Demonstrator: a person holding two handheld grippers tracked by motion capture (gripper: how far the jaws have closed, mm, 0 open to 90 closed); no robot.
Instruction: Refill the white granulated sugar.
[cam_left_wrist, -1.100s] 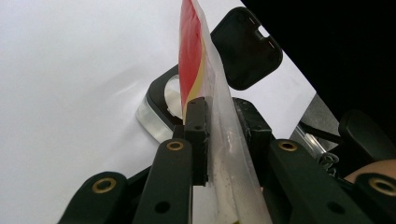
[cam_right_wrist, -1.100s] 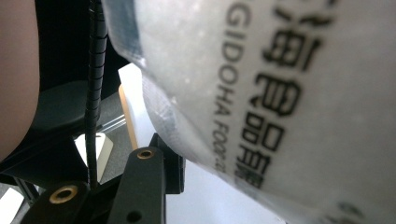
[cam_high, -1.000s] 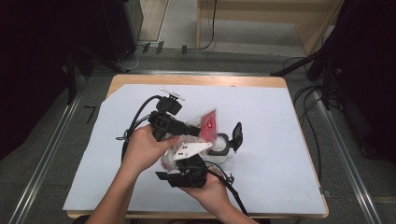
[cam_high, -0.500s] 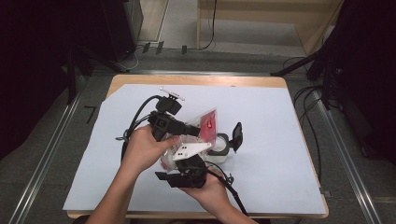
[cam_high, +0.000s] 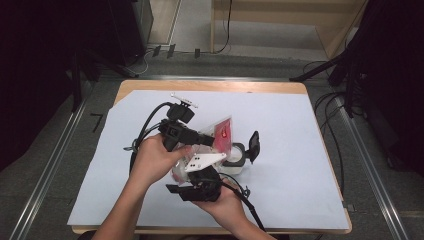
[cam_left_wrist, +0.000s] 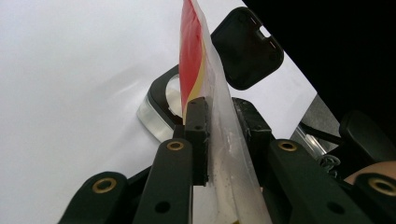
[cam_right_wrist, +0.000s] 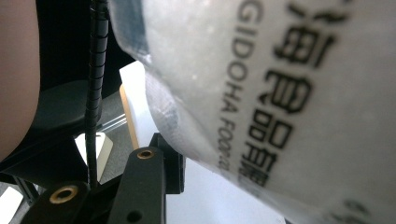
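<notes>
We hold the food pouch over the open clear container on the counter — left gripper clenched on its edge; right gripper jaws' state we cannot tell. Next: tip it carefully.

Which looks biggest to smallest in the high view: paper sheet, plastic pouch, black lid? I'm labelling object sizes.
1. paper sheet, by far the largest.
2. plastic pouch, partly hidden by the grippers.
3. black lid, seen edge-on, so its rank is unsure.

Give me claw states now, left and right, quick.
Left claw: shut on the plastic pouch, above the clear container.
Right claw: pouch presses against it; only one jaw visible, so cannot tell.
</notes>
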